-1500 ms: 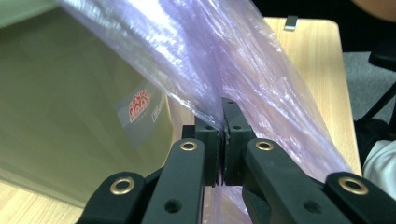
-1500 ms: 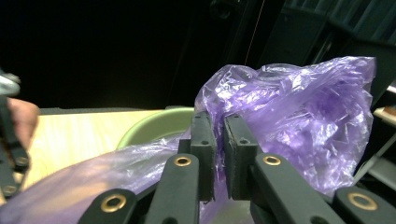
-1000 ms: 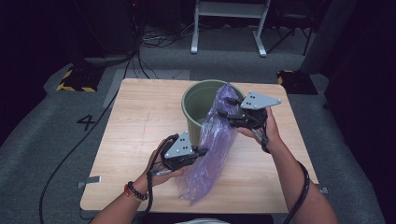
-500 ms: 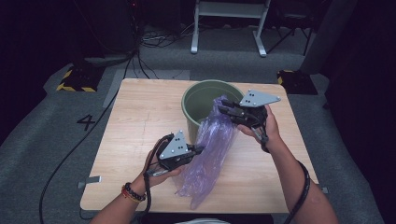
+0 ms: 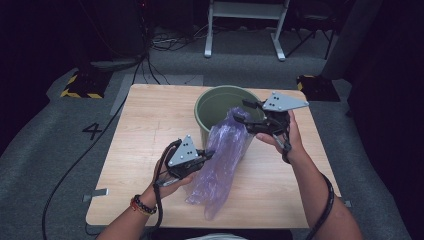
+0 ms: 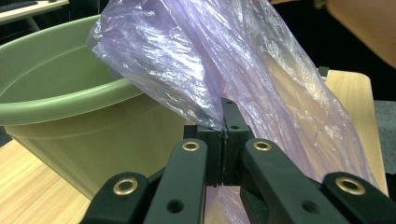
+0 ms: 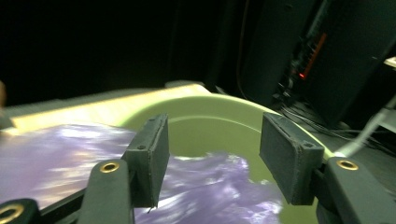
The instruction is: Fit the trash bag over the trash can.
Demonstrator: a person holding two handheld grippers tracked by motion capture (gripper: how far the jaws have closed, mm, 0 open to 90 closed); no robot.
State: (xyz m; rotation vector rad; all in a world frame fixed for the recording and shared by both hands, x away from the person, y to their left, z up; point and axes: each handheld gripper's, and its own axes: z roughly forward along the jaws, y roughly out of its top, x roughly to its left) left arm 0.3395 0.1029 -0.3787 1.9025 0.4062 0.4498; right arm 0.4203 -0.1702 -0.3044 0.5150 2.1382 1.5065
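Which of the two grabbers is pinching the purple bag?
The left gripper, nearest the person: its jaws are shut on the purple bag. The right gripper, over the green bucket, has open jaws with nothing pinched.

Overhead view, two close gripper views: shared bin (image 5: 220, 102).

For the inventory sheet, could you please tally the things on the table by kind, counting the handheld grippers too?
Green bucket: 1
Purple plastic bag: 1
Handheld grippers: 2, left gripper and right gripper
Total: 4
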